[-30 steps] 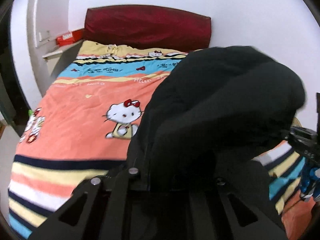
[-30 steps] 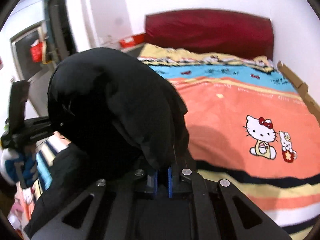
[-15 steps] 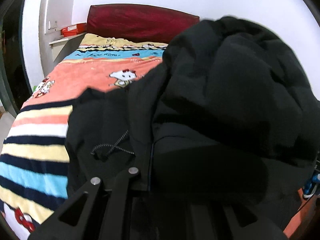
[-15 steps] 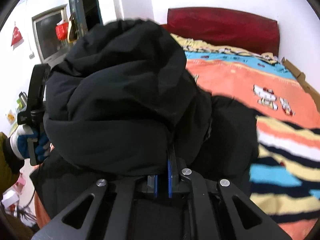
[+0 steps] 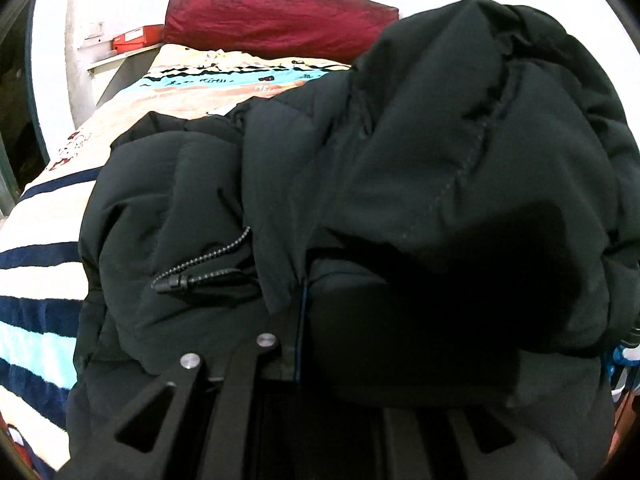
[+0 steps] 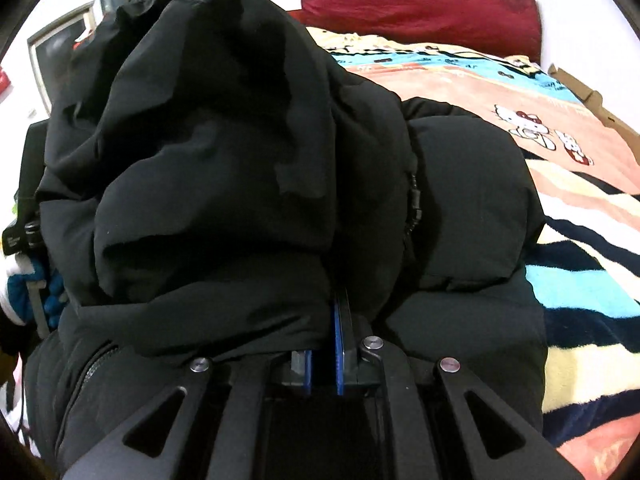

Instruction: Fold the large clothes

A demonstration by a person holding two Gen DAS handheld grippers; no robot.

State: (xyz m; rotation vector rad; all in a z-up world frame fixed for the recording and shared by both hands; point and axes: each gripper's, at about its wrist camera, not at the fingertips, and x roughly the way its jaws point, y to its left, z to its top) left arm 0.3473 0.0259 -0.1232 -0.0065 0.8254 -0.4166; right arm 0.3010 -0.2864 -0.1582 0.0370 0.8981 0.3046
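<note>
Hello Kitty bedspread under black jacket

A matt, puffy cloth jacket is seen around the fingers; beyond them, fuzzy blanket and shiny red headboard.

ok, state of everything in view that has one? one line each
black jacket: bunched up, top part lifted over both grippers, lower part resting on the bed
jacket zipper: open at this end, pull lying loose
left gripper: shut on jacket fabric
right gripper: shut on jacket fabric
striped blanket: spread flat over the bed
red pillow: propped upright against the wall
</note>
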